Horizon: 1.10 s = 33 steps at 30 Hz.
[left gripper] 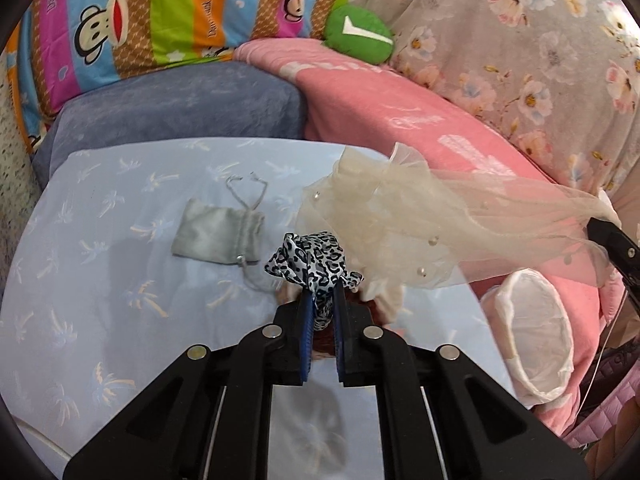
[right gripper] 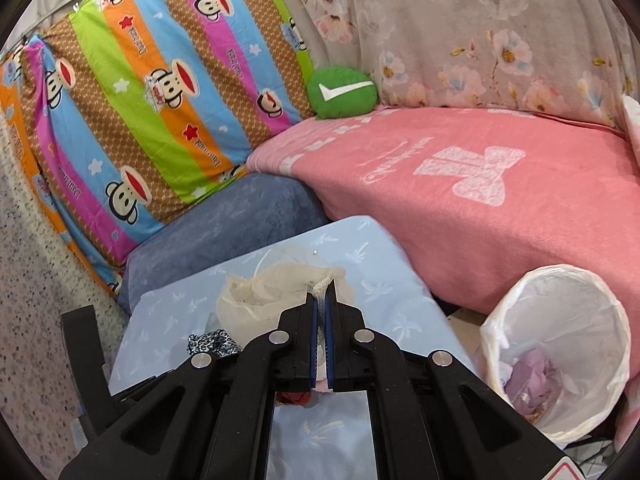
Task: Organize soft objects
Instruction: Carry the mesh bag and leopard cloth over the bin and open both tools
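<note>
Black linkage of the left gripper (left gripper: 320, 292) fills the bottom of the left wrist view, its blue-padded jaws clamped on a leopard-print scrunchie (left gripper: 310, 260) that bunches above the tips. Under it lies a pale blue surface (left gripper: 100, 280) printed with palm trees. Left of the scrunchie, flat on that surface, sits a grey pouch (left gripper: 218, 234), its drawstring looped away from the camera. Right of the scrunchie, a cream veil (left gripper: 400, 216) dotted with pearls stretches off the surface towards the right edge, where the tip of the right gripper (left gripper: 596, 222) pinches its far end. Below the veil stands a white bin (left gripper: 536, 336) lined with a plastic bag. Behind are a grey-blue cushion (left gripper: 180, 108), a pink blanket (left gripper: 380, 104), a striped monkey-print pillow (left gripper: 140, 12), a green checkmark plush (left gripper: 358, 34) and a floral cloth (left gripper: 540, 60)

Seen from the right wrist, the right gripper (right gripper: 320, 294) has its jaws pressed together on a strip of the veil's (right gripper: 272, 292) netting, the rest heaped on the surface (right gripper: 380, 292) just beyond the tips. The scrunchie (right gripper: 214, 342) shows at lower left beside the veil, next to part of the left gripper's black frame. The bin (right gripper: 560, 344) stands to the right, against the blanket (right gripper: 500, 192), with lilac crumpled material in its bottom. The cushion (right gripper: 240, 216), pillow (right gripper: 160, 92), plush (right gripper: 342, 92) and floral cloth (right gripper: 480, 32) ring the back
</note>
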Tool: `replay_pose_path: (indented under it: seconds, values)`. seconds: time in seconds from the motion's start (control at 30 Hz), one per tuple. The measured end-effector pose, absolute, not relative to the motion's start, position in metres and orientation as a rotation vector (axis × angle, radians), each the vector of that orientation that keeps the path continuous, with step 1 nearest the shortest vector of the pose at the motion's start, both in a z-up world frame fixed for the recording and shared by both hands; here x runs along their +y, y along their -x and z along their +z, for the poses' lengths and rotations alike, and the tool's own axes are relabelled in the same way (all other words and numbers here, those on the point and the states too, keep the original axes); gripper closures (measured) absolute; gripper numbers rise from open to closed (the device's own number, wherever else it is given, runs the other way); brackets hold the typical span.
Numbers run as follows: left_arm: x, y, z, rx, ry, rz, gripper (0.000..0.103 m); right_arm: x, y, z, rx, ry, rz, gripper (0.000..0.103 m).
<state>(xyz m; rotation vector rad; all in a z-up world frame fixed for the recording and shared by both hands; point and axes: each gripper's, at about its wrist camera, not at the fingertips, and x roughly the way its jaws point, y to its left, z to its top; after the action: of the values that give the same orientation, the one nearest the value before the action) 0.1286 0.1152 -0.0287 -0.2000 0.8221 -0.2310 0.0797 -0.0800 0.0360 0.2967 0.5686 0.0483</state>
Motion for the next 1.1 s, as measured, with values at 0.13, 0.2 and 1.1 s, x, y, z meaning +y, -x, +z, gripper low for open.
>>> replay_pose_path:
  seconds: [0.13,0.2,1.1]
  values:
    - [0.097,-0.120,-0.017,0.794,0.175,-0.267,0.094,-0.103,-0.063,0.047,0.532,-0.314,0.013,0.101]
    - [0.088,-0.116,-0.013,0.785,0.163,-0.285,0.094,-0.115,-0.056,0.051,0.516,-0.323,-0.006,0.101]
    - [-0.075,-0.090,0.003,0.790,-0.029,-0.606,0.094,-0.277,0.005,0.052,0.454,-0.418,-0.293,0.100]
